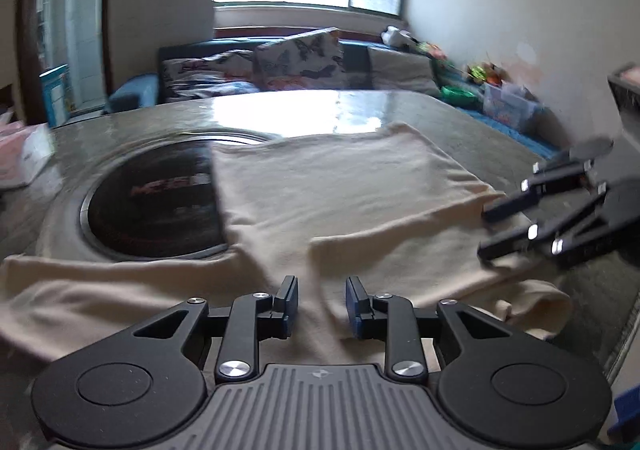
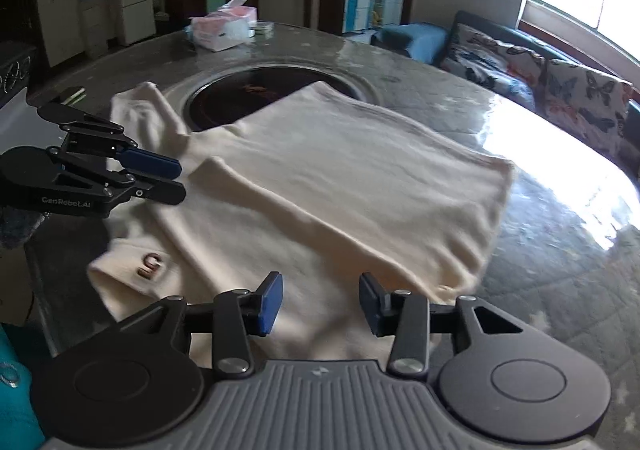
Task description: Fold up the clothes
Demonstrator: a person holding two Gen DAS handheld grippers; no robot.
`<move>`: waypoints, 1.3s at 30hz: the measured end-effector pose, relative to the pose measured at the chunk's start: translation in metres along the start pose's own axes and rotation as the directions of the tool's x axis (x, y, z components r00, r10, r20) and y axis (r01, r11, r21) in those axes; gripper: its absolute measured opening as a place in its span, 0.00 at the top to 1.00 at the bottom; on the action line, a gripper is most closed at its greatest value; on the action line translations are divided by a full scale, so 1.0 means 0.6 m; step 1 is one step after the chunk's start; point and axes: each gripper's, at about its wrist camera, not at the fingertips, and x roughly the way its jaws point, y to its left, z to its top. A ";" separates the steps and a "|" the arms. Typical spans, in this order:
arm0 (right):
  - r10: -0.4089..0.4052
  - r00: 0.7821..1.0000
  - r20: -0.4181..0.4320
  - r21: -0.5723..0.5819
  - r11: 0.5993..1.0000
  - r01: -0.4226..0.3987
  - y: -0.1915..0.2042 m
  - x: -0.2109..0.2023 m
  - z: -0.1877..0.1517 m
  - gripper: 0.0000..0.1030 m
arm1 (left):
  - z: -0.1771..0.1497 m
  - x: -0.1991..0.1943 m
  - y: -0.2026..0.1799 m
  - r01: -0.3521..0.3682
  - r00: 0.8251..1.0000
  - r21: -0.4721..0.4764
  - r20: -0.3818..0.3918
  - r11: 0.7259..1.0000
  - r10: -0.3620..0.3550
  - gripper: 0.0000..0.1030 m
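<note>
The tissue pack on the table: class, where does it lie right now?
In the right wrist view the pink tissue pack lies at the table's far edge, upper left, beyond the round dark inset and the cream garment.

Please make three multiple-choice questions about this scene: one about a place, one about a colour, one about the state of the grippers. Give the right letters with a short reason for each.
1. Where does the far part of the garment lie?
A. over the dark round inset
B. on the sofa
C. on the floor

2. What colour is the garment?
A. navy
B. cream
C. red

3. What is the state of the two grippers?
A. both shut on cloth
B. only the right is open
C. both open, holding nothing

Answers:
1. A: in the right wrist view the cloth's far edge overlaps the dark round inset in the table.
2. B: it appears pale cream in both views.
3. C: the left gripper and right gripper each show a gap between the fingers, with the cloth lying flat below.
</note>
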 end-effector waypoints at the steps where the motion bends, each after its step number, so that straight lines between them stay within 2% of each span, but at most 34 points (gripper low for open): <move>1: 0.003 1.000 0.002 -0.004 1.000 -0.003 0.006 0.002 0.003 0.57 | -0.001 -0.006 0.009 -0.019 1.000 -0.019 0.006 1.000 0.019 0.72; 4: 0.011 1.000 0.007 -0.015 1.000 -0.011 0.024 0.007 0.011 0.57 | -0.002 -0.027 0.044 -0.095 0.995 -0.082 0.022 0.992 0.097 0.72; 7: 0.027 0.999 0.019 -0.034 0.999 -0.026 0.045 0.014 0.025 0.57 | -0.006 -0.047 0.096 -0.221 0.973 -0.162 0.023 0.962 0.228 0.72; 10: 0.050 0.998 0.035 -0.061 0.997 -0.048 0.069 0.021 0.044 0.57 | -0.012 -0.063 0.154 -0.368 0.925 -0.248 0.000 0.896 0.380 0.72; 13: 0.075 0.996 0.039 -0.078 0.994 -0.072 0.091 0.038 0.057 0.57 | -0.017 -0.073 0.206 -0.479 0.869 -0.312 -0.037 0.820 0.493 0.69; 16: 0.084 0.996 0.021 -0.098 0.992 -0.081 0.108 0.061 0.060 0.57 | -0.023 -0.075 0.247 -0.530 0.837 -0.363 -0.076 0.767 0.542 0.67; 17: 0.081 0.996 0.024 -0.102 0.992 -0.078 0.112 0.064 0.061 0.57 | -0.025 -0.075 0.257 -0.533 0.834 -0.376 -0.085 0.758 0.545 0.67; 18: 0.075 0.997 0.027 -0.107 0.992 -0.072 0.115 0.063 0.062 0.57 | -0.027 -0.074 0.267 -0.535 0.833 -0.388 -0.093 0.751 0.545 0.67; 20: 0.065 0.997 0.032 -0.115 0.992 -0.061 0.118 0.058 0.065 0.57 | -0.028 -0.067 0.279 -0.522 0.842 -0.406 -0.104 0.750 0.530 0.67; 22: 0.058 0.998 0.037 -0.116 0.992 -0.054 0.119 0.051 0.064 0.57 | -0.029 -0.062 0.285 -0.523 0.841 -0.418 -0.110 0.743 0.530 0.67; 26: 0.046 0.998 0.053 -0.102 0.994 -0.040 0.113 0.033 0.060 0.57 | -0.025 -0.054 0.281 -0.514 0.845 -0.416 -0.096 0.751 0.526 0.69; 29: 0.033 0.997 0.067 -0.091 0.995 -0.027 0.109 0.019 0.055 0.56 | -0.023 -0.049 0.281 -0.495 0.856 -0.418 -0.086 0.762 0.509 0.88; 31: 0.024 0.996 0.080 -0.076 0.997 -0.018 0.104 0.008 0.052 0.56 | -0.021 -0.058 0.278 -0.462 0.872 -0.439 -0.066 0.770 0.486 0.92; 33: 0.014 0.995 0.094 -0.054 0.999 -0.009 0.096 -0.003 0.048 0.56 | -0.012 -0.071 0.264 -0.423 0.886 -0.442 -0.020 0.791 0.463 0.93; 39: -0.024 0.991 0.130 0.025 0.999 0.021 0.066 -0.033 0.030 0.56 | 0.049 -0.110 0.160 -0.241 0.942 -0.357 0.137 0.903 0.306 0.93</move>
